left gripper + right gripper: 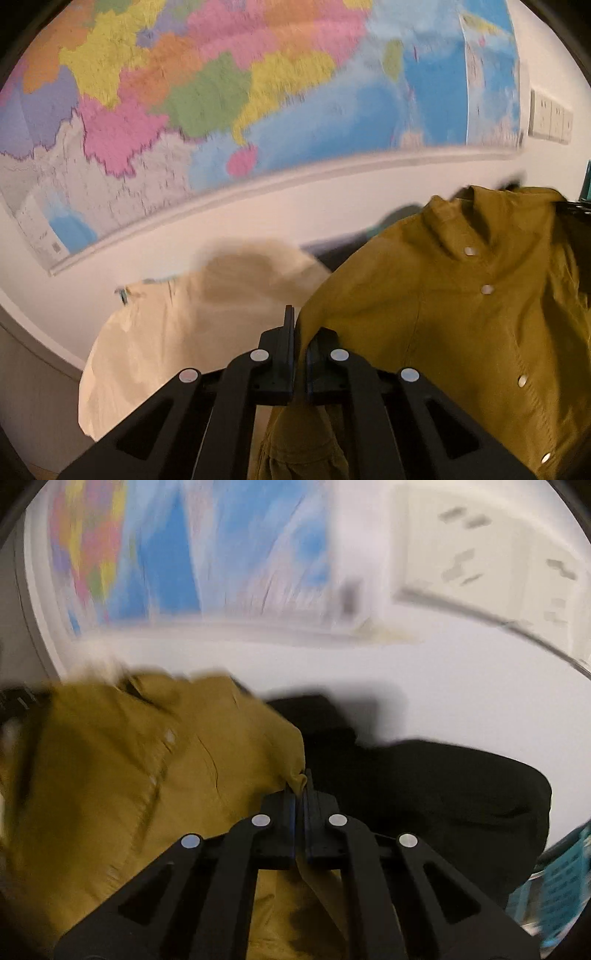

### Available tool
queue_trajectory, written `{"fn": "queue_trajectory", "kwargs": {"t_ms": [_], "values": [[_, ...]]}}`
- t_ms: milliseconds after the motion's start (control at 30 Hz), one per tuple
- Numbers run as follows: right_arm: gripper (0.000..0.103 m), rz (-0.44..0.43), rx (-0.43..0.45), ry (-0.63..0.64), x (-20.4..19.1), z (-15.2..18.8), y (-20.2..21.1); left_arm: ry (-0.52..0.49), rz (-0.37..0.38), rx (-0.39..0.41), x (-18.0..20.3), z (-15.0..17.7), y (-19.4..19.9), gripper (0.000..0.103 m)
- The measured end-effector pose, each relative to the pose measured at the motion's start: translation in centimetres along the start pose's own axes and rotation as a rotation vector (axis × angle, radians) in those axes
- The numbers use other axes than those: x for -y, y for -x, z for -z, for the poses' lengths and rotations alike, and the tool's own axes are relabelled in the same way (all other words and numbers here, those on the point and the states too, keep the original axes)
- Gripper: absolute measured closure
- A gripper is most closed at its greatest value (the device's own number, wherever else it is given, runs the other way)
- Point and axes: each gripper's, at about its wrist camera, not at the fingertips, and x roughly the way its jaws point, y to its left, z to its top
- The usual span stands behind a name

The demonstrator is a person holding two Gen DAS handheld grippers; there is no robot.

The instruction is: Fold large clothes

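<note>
Now the left gripper and right gripper each pinch the smooth mustard snap-button jacket, collar toward upper right, apparently hanging lengthwise.

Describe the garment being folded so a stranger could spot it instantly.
Below the big coloured wall map, two garments hang against the white wall. It is the mustard jacket right of the cream garment, the only one with pale snap buttons.

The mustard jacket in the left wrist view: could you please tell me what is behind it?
Behind the mustard jacket are a cream garment, a white wall and a wall map. Whatever it rests on is covered.
</note>
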Motion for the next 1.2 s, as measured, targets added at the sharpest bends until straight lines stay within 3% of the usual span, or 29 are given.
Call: {"fn": "queue_trajectory", "kwargs": {"t_ms": [67, 100, 167, 200, 300, 367, 433, 500, 533, 600, 700, 833, 867, 967, 1033, 1133, 1200], "values": [[0.100, 0.003, 0.099, -0.101, 2.4, 0.2, 2.1, 0.006, -0.032, 0.028, 0.0, -1.2, -0.1, 0.100], [0.100, 0.017, 0.095, -0.142, 3.3, 0.4, 1.8, 0.014, -0.033, 0.030, 0.1, -1.6, -0.6, 0.100], [0.097, 0.052, -0.007, -0.185, 4.6, 1.5, -0.3, 0.029, -0.037, -0.004, 0.4, -2.2, -2.4, 0.100], [0.085, 0.114, -0.072, -0.193, 5.1, 2.3, -1.6, 0.020, -0.050, -0.032, 0.9, -2.2, -3.5, 0.098], [0.053, 0.150, -0.092, -0.210, 5.6, 3.8, -1.2, -0.011, -0.149, -0.096, 2.0, -1.3, -6.1, 0.084], [0.043, 0.144, -0.058, -0.209, 5.5, 4.6, 1.1, -0.012, -0.156, -0.094, 2.1, -0.4, -5.6, 0.039], [0.038, 0.143, -0.040, -0.166, 4.7, 5.6, 3.7, -0.015, -0.102, -0.054, 1.8, 0.5, -3.5, 0.035], [0.024, 0.129, -0.030, -0.125, 3.6, 6.9, 6.1, -0.029, -0.074, -0.011, 1.5, 1.9, -0.5, 0.020], [0.022, 0.124, -0.024, -0.105, 3.0, 7.9, 7.7, -0.034, -0.053, 0.000, 1.4, 2.7, 0.7, 0.011], [0.022, 0.107, -0.027, -0.089, 2.3, 9.6, 9.5, -0.063, -0.003, 0.000, 1.4, 5.1, 3.1, 0.011], [0.019, 0.088, -0.024, -0.109, 2.2, 12.8, 12.5, -0.121, 0.008, -0.040, 2.2, 8.2, 4.6, 0.007], [0.019, 0.085, -0.056, -0.145, 1.8, 16.7, 13.7, -0.213, -0.047, -0.130, 4.3, 12.7, 3.9, 0.010], [0.019, 0.086, -0.061, -0.150, 1.7, 17.1, 14.0, -0.228, -0.059, -0.150, 4.7, 13.7, 3.6, 0.031], [0.019, 0.083, -0.055, -0.184, 1.9, 19.0, 15.2, -0.179, -0.070, -0.179, 3.7, 14.2, 3.2, 0.078], [0.019, 0.080, -0.030, -0.202, 2.0, 19.8, 16.6, -0.109, -0.116, -0.164, 1.7, 13.2, 3.7, 0.089], [0.019, 0.104, -0.004, -0.216, 2.1, 20.5, 18.8, 0.055, -0.206, -0.105, -3.4, 10.8, 5.4, 0.090], [0.019, 0.106, -0.001, -0.224, 2.2, 21.1, 19.8, 0.150, -0.257, -0.100, -6.5, 9.7, 5.7, 0.073]]}}
